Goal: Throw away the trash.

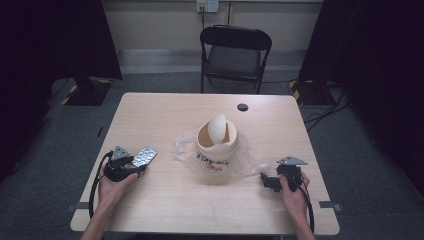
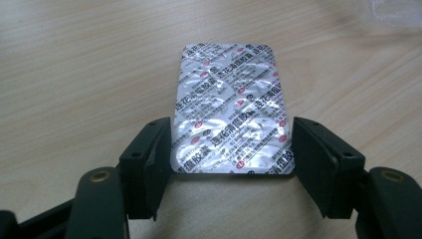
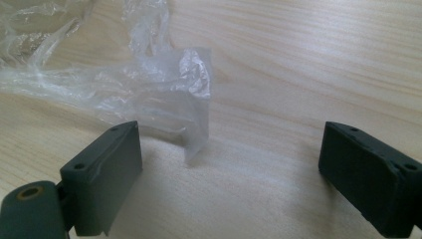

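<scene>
Evidently a grasp: left gripper [image 2: 231, 149] fingers pinch the blister pack [image 2: 230, 107] edgewise, near-left on the bench [image 1: 165, 207]. Squeeze gently, keep it flat. Right gripper [image 3: 229, 172] fingers spread by plastic bag [image 3: 149, 89].

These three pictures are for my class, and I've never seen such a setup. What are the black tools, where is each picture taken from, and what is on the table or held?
A person sits at a light wooden table, holding a black two-jaw gripper in each hand. The high view looks down from above; each other picture comes from a camera riding on one gripper. The left gripper grips a silver foil blister pack of pills by its side edges. The right gripper is open and holds nothing; crumpled clear plastic film lies ahead of it. In the middle stands a small cream bin with a tilted swing lid, on that film.
</scene>
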{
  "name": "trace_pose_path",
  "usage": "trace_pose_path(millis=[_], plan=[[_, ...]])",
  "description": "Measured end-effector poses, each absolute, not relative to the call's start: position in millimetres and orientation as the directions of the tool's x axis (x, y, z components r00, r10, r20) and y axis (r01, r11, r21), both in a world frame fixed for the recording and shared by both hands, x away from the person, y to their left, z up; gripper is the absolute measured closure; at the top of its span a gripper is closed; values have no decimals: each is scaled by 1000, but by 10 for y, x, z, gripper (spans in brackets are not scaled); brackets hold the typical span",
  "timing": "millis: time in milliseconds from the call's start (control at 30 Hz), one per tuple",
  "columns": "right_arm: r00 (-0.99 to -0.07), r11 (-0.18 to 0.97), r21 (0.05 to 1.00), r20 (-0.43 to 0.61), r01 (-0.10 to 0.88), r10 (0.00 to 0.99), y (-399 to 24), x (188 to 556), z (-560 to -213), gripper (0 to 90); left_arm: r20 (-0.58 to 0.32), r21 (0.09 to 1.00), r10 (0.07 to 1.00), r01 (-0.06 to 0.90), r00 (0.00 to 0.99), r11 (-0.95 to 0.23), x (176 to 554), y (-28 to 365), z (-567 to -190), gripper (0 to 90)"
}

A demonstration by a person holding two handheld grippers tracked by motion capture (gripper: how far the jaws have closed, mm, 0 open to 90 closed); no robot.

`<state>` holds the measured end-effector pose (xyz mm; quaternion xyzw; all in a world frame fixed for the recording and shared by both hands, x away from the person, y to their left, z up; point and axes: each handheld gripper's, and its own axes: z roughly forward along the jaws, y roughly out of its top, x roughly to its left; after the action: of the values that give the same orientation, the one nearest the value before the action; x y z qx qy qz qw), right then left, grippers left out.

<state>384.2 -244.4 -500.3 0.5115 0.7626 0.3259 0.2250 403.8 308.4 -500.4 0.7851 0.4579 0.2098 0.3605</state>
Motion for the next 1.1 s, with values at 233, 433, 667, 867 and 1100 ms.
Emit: trace_pose_path(millis=[233,433,667,867,1100], plan=[[-375,263,727,-9,634,927,-2443,3841,-5002,90,-41,793,861,541,507,-281,4015,3100,-4934,342],[-375,264,727,-9,634,927,-2444,3841,-5002,90,-49,811,850,518,524,-273,3990,3097,-4854,342],[-376,265,728,-10,633,926,-2444,3842,-5003,90,-64,838,850,491,524,-239,3984,3095,-4775,342],[-375,264,727,-10,634,927,-2444,3842,-5003,90,-108,857,841,479,530,-191,3981,3084,-4698,342],[-375,264,727,-9,634,927,-2444,3842,-5003,90,-74,858,841,464,536,-220,3982,3048,-4639,342]])
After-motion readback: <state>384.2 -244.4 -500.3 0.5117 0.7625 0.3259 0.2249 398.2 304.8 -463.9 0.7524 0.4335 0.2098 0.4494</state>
